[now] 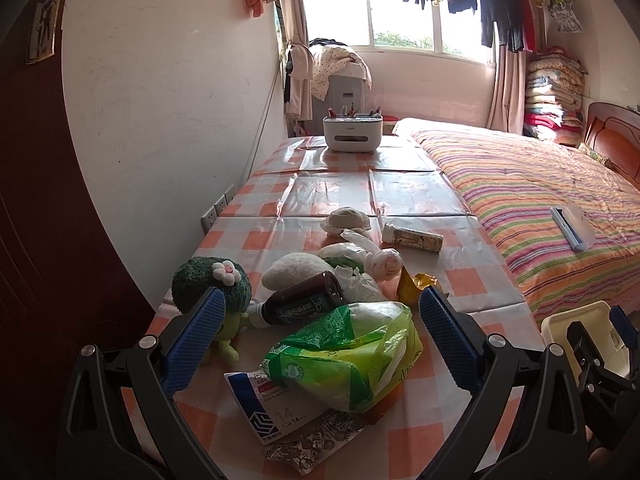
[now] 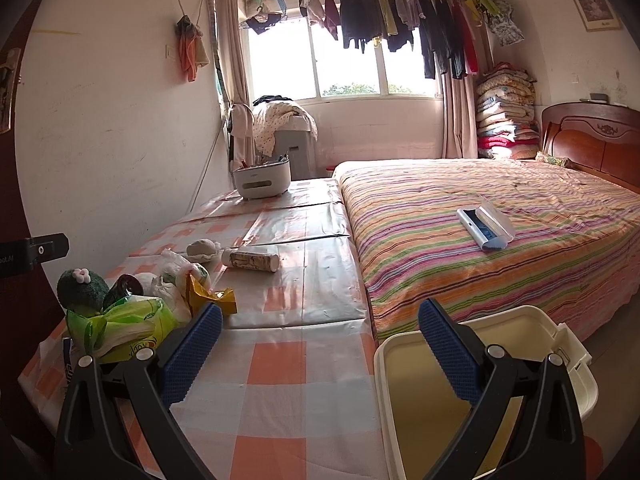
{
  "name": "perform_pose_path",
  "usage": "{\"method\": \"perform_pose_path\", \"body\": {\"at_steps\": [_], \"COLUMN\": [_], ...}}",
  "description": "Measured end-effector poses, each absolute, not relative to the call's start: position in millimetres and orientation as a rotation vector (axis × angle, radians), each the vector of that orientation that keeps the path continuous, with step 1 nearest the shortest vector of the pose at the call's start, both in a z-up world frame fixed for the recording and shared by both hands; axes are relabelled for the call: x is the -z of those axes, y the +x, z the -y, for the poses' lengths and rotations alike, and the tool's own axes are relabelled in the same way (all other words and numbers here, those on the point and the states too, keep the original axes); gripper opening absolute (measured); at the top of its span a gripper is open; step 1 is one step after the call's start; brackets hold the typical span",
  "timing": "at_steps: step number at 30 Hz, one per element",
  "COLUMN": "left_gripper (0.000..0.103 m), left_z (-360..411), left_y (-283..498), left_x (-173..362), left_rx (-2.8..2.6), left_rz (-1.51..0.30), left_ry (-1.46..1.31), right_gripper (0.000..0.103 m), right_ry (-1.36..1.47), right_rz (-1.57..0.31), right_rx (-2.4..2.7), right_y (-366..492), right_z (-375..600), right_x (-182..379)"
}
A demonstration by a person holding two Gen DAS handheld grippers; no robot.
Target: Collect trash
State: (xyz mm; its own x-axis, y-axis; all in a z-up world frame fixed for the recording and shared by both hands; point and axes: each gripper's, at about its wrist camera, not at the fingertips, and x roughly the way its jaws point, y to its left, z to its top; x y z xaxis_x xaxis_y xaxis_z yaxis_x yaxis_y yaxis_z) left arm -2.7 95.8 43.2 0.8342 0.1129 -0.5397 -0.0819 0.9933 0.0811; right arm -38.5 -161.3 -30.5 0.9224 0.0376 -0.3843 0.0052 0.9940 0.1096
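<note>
Two grippers gape, empty: our left gripper (image 1: 320, 328) straddles the crumpled green plastic bag (image 1: 352, 356); our right gripper (image 2: 320, 332) stands farther off.

Left claw (image 1: 320, 320) spread wide, empty; right claw (image 2: 320, 328) likewise, fingers level

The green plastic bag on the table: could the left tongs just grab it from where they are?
Probably yes. The left tongs are open, and the green plastic bag lies right between the fingers with nothing in front of it. A brown bottle lies just behind it.
</note>
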Motion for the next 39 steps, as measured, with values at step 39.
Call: {"method": "perform_pose_path", "body": {"at_steps": [39], "left_gripper": [0.096], "left_z": [-225.1], "left_y": [7.5], "left_x": [-41.9], "left_rx": [-0.330], "left_rz": [-0.618], "left_ry": [-0.160], "right_gripper": [0.096], "right_ry": [0.537], "right_rz": [-0.964], "right_rx": [-0.563], "right_y": [90.4], "right_z": [21.7], "right_x": [95.4]}}
